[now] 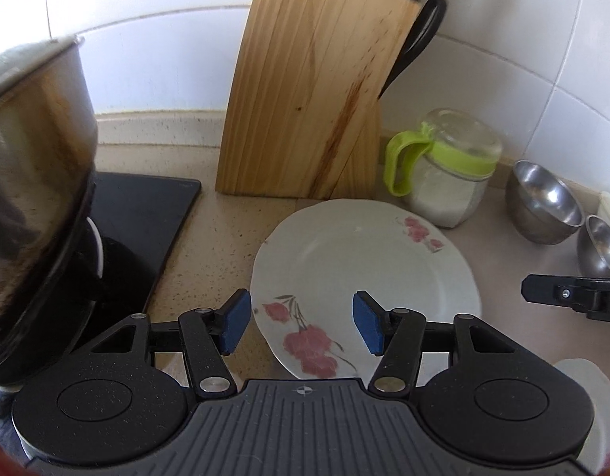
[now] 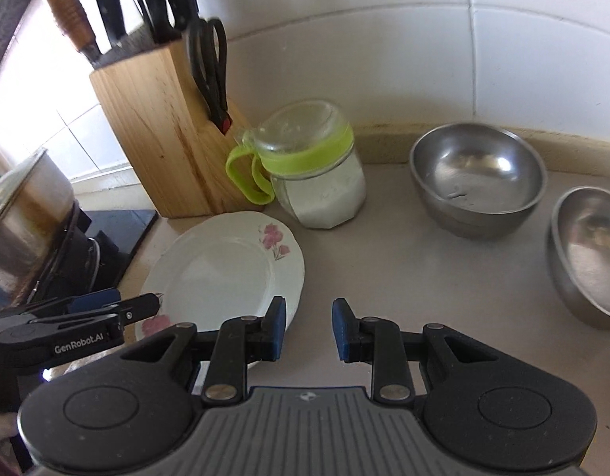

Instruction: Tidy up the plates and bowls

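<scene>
Near the back edge of the desk, just in front of the knife block and the green-lidded jar, the floral plate lies flat. I hold the left claw wide open and empty above the plate's near rim, one pad over the bare desk and the other over the plate. The right claw is at medium gap, also empty, just beside the plate's right rim. Two steel bowls, the larger bowl and the smaller bowl, stand well apart from the plate toward the right back corner.

I judge the step in hand to be taking up the plate by its near rim.

Procedure:
1. Lower the left claw until one pad can pass beneath the rim; the rim curves upward, which should give entry.
2. Close on the rim only, not the well.
3. Lift level; glazed ware will likely slip if tilted.
4. Keep clear of the pot on the left.

A second flowered dish shows at the near right, partly hidden.
</scene>
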A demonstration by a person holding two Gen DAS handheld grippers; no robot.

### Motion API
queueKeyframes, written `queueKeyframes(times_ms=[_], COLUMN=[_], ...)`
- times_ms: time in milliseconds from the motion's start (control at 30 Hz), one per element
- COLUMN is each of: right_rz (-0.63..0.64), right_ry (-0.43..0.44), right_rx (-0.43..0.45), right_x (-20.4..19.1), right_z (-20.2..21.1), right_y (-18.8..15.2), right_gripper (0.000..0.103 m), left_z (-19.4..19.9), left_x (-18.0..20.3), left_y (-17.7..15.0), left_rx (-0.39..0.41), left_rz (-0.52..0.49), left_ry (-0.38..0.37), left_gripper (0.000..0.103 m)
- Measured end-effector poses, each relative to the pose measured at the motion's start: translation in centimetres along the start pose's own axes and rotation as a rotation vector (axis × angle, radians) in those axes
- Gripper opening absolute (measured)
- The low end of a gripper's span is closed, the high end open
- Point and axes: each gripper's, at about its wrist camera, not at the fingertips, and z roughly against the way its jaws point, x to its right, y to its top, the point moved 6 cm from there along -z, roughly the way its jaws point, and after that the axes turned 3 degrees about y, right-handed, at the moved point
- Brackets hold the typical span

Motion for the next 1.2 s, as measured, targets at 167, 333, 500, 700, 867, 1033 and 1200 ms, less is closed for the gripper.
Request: queueKeyframes(times_ms=[167,333,500,700,867,1033,1200], right_rz=[0.004,0.010,0.013,0.027,0.032,0.030,0.024], right_ry=[0.022,0.034,0.053,0.046,0.055,0.069,0.073], right_rx=[-0.018,-0.051,-0.078,-0.067,-0.057,-0.055,-0.053], right_x=[-0.3,-0.7,-1.1,-1.3,-1.2,-1.0,-1.1], right_z=[-2.0,-3.7,-4.8,-4.9,-4.9,-4.8,-4.7], right_y=[0.4,0.0,-0.6,-0.7,-0.8,-0.7,-0.7], right_gripper=[0.030,0.030,0.026,0.026,0.026,0.026,0.026], left_z=[-1.6,-2.4,-2.6,-2.7,-2.5,-2.5,-2.1], left_x=[0.2,0.8,1.4,2.4,3.5,3.1,1.1], left_y=[0.1,0.3,0.2,-0.1,-0.6,-0.4,-0.2], left_rx=[-0.017,-0.012,0.003,0.006,-0.010,-0.020,-0.009], left_rz=[-0.002,-0.030,-0.046,-0.069,-0.091,-0.073,-0.004], left_ry=[-0.009,-0.007,-0.008,-0.045,-0.147,-0.188,-0.218], left_gripper=[0.061,0.060,0.060,0.050,0.033,0.023,0.022])
